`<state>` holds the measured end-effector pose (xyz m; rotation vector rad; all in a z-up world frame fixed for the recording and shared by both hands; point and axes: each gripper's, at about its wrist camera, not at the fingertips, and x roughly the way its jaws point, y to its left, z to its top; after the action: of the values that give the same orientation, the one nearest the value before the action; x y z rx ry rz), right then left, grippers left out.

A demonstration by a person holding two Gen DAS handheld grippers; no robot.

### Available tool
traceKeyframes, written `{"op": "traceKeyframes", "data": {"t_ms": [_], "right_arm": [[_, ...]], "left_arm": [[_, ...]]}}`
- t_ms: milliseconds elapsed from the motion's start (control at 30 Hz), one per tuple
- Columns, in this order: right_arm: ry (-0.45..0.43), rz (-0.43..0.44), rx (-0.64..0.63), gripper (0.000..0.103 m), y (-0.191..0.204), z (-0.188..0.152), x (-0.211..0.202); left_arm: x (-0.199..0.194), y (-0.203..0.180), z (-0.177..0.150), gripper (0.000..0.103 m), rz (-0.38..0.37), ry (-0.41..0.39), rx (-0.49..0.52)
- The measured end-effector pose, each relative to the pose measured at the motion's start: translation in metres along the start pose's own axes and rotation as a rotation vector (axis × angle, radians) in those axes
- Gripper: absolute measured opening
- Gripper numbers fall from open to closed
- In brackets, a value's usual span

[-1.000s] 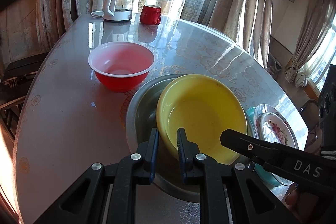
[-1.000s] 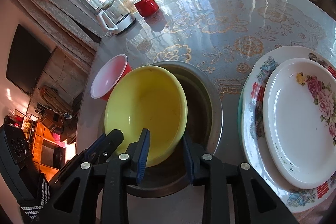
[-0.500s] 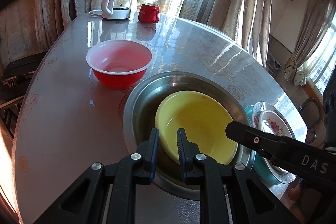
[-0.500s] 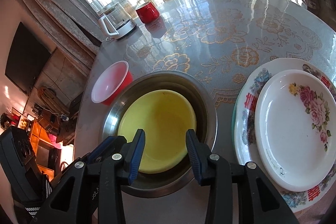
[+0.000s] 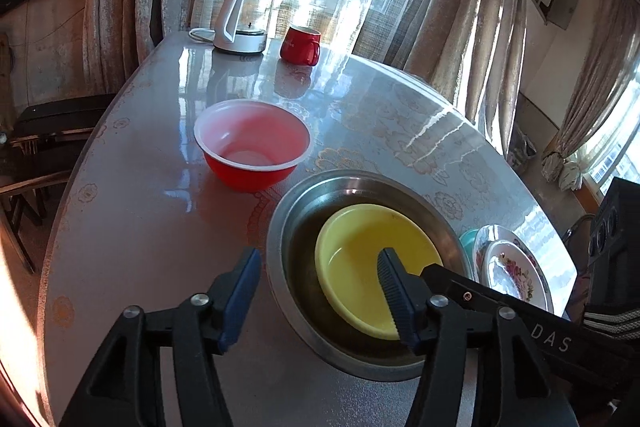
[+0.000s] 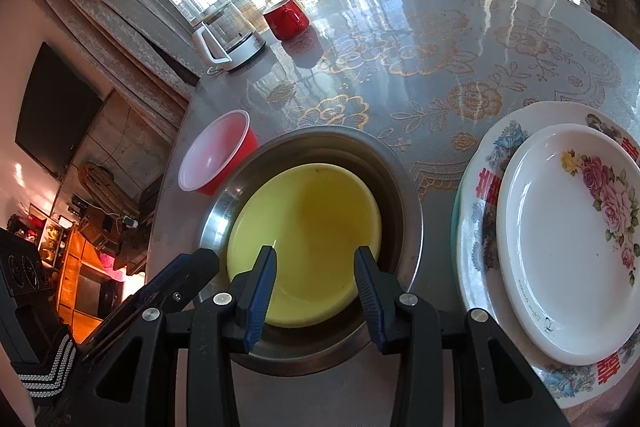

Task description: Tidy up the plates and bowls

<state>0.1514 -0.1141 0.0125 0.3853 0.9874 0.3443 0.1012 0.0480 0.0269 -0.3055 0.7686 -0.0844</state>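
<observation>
Your left gripper has just let go: its jaws, pinched on the near rim of the yellow bowl a moment ago, have just been opening and now stand wide, with nothing pressed between them; one jaw hangs over the bowl's inside, the other outside the steel basin. The yellow bowl, which was tilted up a second ago, now sits flat and nested inside the steel basin, slightly toward the basin's near side. Your right gripper hovers over the near edge of that same bowl with its jaws apart and clear of the rim, holding nothing. That looks like one nesting step finished. What remains, as I judge it, is the red bowl, standing on the bench just beyond the basin on its far left and close to its rim, and perhaps it goes into the yellow one next. To the right of the basin, the small floral plate already lies stacked on the larger patterned plate. The red mug and glass kettle stand well beyond the basin, near the window.
</observation>
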Motion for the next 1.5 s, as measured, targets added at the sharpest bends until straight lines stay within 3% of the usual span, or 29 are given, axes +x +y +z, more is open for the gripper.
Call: {"op": "traceKeyframes", "data": {"t_ms": [133,367,567,733,967,1500], "right_arm": [[-0.015,0.005,-0.018,0.041,0.003,0.002,-0.002],[-0.028,0.000,-0.046,0.041,0.010,0.009,-0.001],[-0.056,-0.013,-0.070,0.041,0.016,0.021,0.002],[-0.082,-0.016,-0.093,0.041,0.024,0.032,0.004],[-0.093,-0.031,-0.115,0.041,0.038,0.052,0.013],[-0.022,-0.039,-0.136,0.041,0.065,0.083,0.064]], "left_arm": [[-0.006,0.010,0.011,0.072,0.022,-0.029,-0.023],[0.003,0.039,0.029,0.086,0.123,-0.046,-0.105],[0.019,0.066,0.044,0.088,0.189,-0.052,-0.190],[0.034,0.085,0.053,0.088,0.168,-0.086,-0.255],[0.054,0.098,0.058,0.088,0.129,-0.115,-0.270],[0.069,0.104,0.057,0.088,0.129,-0.064,-0.280]]}}
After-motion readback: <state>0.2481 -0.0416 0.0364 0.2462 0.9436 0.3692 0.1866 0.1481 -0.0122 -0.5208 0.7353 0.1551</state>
